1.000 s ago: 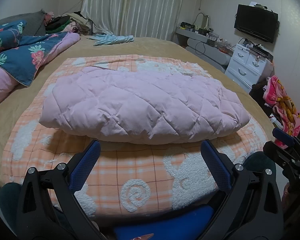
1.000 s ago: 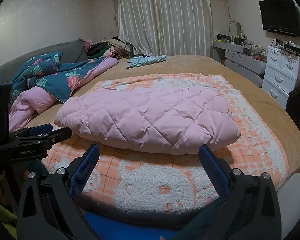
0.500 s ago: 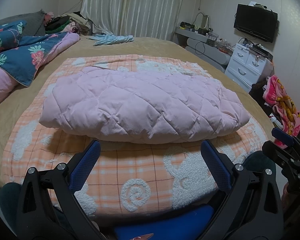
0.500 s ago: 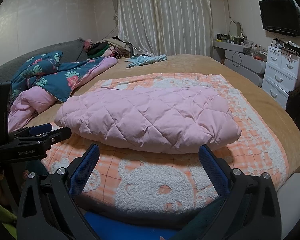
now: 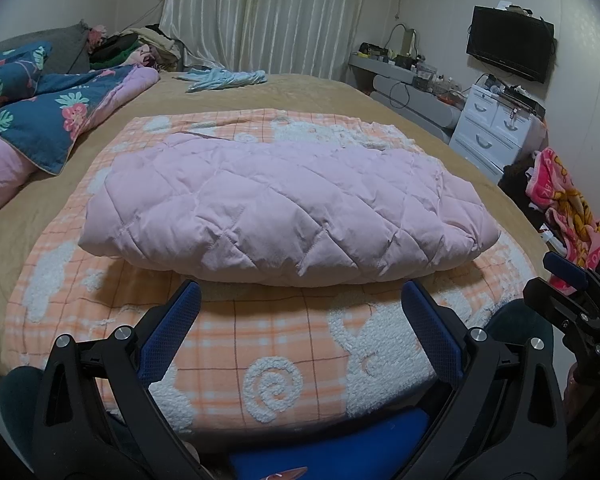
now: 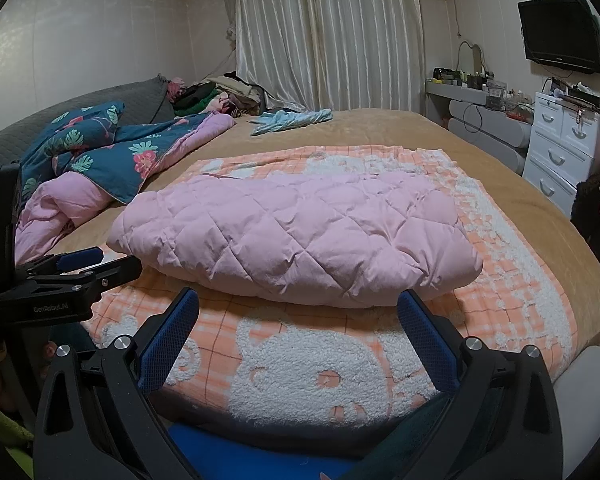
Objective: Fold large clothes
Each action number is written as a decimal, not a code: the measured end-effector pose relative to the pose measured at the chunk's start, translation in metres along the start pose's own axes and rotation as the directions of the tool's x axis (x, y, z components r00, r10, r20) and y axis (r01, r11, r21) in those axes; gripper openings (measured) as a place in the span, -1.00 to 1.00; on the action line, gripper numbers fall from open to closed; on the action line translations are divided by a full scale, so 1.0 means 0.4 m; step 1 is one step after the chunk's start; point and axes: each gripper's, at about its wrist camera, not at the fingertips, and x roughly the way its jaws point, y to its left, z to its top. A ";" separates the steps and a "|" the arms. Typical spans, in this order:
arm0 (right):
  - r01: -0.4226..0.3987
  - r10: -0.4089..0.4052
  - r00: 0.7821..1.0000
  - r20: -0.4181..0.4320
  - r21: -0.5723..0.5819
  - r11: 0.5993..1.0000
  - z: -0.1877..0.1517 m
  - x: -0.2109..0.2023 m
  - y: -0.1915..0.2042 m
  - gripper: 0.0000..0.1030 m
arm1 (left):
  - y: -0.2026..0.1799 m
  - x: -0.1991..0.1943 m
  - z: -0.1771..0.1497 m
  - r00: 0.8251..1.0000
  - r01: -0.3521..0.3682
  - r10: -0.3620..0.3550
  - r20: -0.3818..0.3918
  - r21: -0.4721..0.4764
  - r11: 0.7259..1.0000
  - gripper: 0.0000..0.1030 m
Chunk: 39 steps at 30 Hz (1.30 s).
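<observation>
The folded pink jacket (image 5: 284,208) is laid on the orange blanket (image 5: 268,344) on the bed (image 6: 540,216). The left gripper (image 5: 300,308) and the right gripper (image 6: 298,308) are held level just before its near edge, side by side, both with fingers spread wide and nothing gripped

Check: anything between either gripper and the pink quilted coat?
Nothing visible. Left gripper and right gripper are both open, just short of the coat's near edge. Only bare orange blanket lies in the gap.
</observation>
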 end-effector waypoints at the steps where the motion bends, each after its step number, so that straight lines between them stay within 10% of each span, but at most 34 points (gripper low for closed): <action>1: 0.000 0.000 1.000 0.000 0.000 1.000 0.000 0.000 0.000 0.92 | 0.000 -0.001 0.000 1.000 -0.001 0.001 0.000 0.000 1.000 0.82; 39: 0.121 -0.128 0.990 0.063 0.108 0.987 0.008 -0.040 -0.142 0.92 | 0.048 0.036 0.030 0.999 0.031 -0.033 -0.024 -0.065 0.997 0.82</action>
